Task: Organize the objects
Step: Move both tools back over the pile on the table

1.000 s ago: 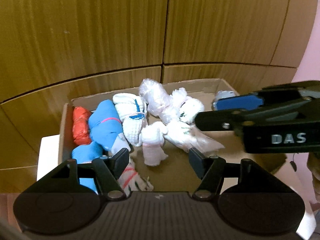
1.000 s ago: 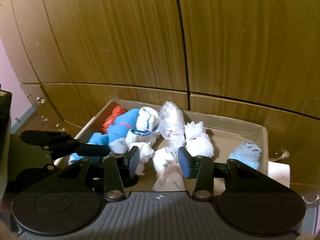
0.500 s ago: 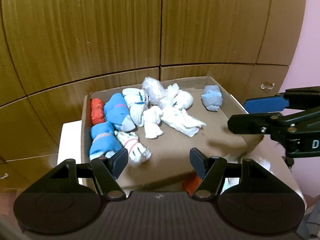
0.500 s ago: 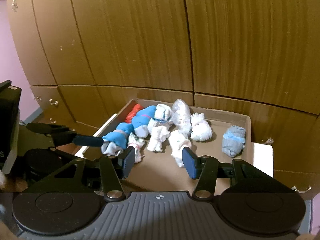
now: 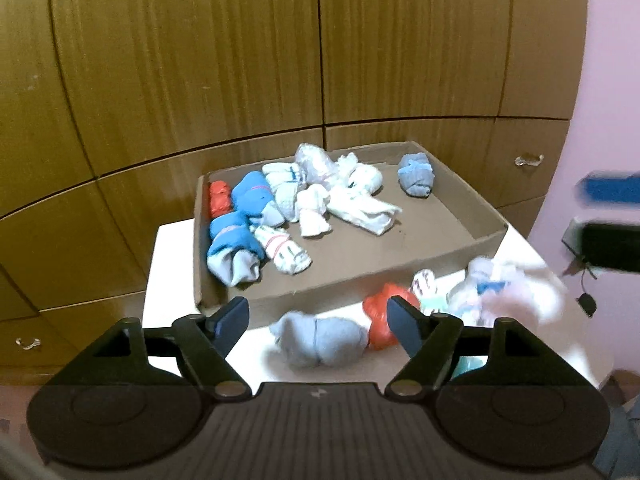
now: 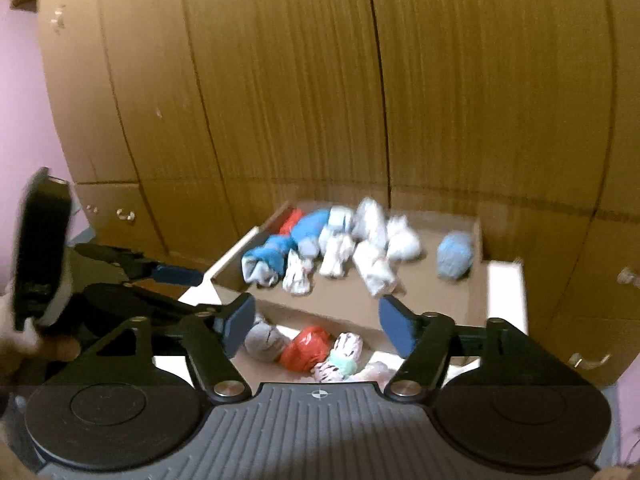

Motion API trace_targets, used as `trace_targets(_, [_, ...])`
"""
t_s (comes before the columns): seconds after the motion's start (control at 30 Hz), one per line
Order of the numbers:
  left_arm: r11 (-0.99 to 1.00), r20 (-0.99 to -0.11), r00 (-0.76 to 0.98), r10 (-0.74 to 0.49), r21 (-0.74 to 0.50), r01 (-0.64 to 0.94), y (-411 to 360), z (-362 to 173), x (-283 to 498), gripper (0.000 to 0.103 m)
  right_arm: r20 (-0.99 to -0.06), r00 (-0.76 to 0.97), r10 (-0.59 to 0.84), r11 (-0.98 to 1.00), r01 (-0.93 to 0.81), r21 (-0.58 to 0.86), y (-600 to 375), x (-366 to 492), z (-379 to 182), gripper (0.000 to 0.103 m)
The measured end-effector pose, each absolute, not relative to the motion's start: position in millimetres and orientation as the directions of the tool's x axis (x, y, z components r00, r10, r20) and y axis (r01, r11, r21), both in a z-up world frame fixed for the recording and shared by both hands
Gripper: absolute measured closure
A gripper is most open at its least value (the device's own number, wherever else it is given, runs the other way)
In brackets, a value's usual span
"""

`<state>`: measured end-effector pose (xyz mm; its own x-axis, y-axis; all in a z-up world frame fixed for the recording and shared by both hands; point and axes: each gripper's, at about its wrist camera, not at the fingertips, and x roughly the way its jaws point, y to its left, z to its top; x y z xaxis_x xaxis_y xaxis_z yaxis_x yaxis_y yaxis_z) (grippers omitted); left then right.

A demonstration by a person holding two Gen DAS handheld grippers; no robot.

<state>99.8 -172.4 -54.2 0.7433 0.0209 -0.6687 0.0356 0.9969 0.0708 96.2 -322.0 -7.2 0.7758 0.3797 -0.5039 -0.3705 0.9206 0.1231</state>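
Rolled socks (image 5: 288, 208) lie in the cardboard box (image 5: 472, 216), mostly toward its left wall; one sock bundle (image 5: 416, 174) sits apart right; loose socks (image 5: 320, 340) lie before the box.

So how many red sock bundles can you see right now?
2: one red bundle in the cardboard box's far left corner, another on the white table in front. Others may be hidden.

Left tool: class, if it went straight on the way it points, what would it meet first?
Probably the grey sock on the table, lying between its open fingers; depth is unclear.
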Motion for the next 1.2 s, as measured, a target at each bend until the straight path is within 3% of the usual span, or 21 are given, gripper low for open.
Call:
trace_targets(0.03, [0.996,-0.665,0.746,0.032,0.082,0.030,-173,-57,95,0.029,-0.453,0.815,0.362,0.926,-0.368,0.080,-322,78,-6,0.001])
trace_targets(0.1, [0.994,-0.655,0.753,0.060,0.111,0.017,-175,-64,85,0.027,-0.340,0.877,0.340,0.936,-0.351,0.030,-324,42,-14,0.000])
trace_targets(0.13, [0.992,-0.653,0.753,0.075,0.127,0.011,-178,-70,81,0.026,-0.332,0.870,0.365,0.927,-0.374,0.037,-324,34,-23,0.000])
trace_targets(0.23, [0.986,-0.645,0.756,0.110,0.164,-0.003,-184,-81,70,0.024,-0.482,0.806,0.343,0.932,-0.354,0.072,-321,37,-55,0.001])
trace_targets(0.37, [0.980,-0.629,0.763,0.145,0.200,-0.021,-187,-92,61,0.012,-0.372,0.885,0.279,0.957,-0.286,0.039,-325,17,-69,0.000])
trace_targets(0.47, [0.979,-0.608,0.778,0.158,0.197,-0.045,-184,-94,58,0.002,-0.455,0.835,0.310,0.950,-0.295,0.105,-326,29,-86,0.001])
trace_targets(0.7, [0.983,-0.631,0.754,0.182,0.098,-0.155,-150,-104,74,0.001,-0.493,0.817,0.301,0.934,-0.357,-0.023,-294,34,-108,0.001])
trace_targets(0.8, [0.985,-0.628,0.759,0.171,0.084,-0.153,-146,-104,75,0.001,-0.516,0.803,0.300,0.922,-0.383,-0.060,-275,47,-118,0.005])
trace_targets(0.87, [0.985,-0.623,0.764,0.171,0.095,-0.143,-146,-104,75,0.001,-0.524,0.797,0.301,0.919,-0.389,-0.063,-269,54,-123,0.013])
trace_targets(0.93, [0.987,-0.619,0.769,0.159,0.096,-0.127,-145,-104,77,0.001,-0.537,0.789,0.298,0.916,-0.394,-0.071,-262,64,-128,0.035])
trace_targets(1.17, [0.990,-0.625,0.769,0.134,0.110,-0.083,-153,-108,101,0.001,-0.588,0.775,0.232,0.927,-0.359,-0.107,-251,79,-144,0.035])
trace_targets(1.2, [0.991,-0.630,0.765,0.129,0.112,-0.075,-155,-110,106,0.001,-0.603,0.762,0.237,0.925,-0.367,-0.099,-251,79,-147,0.039])
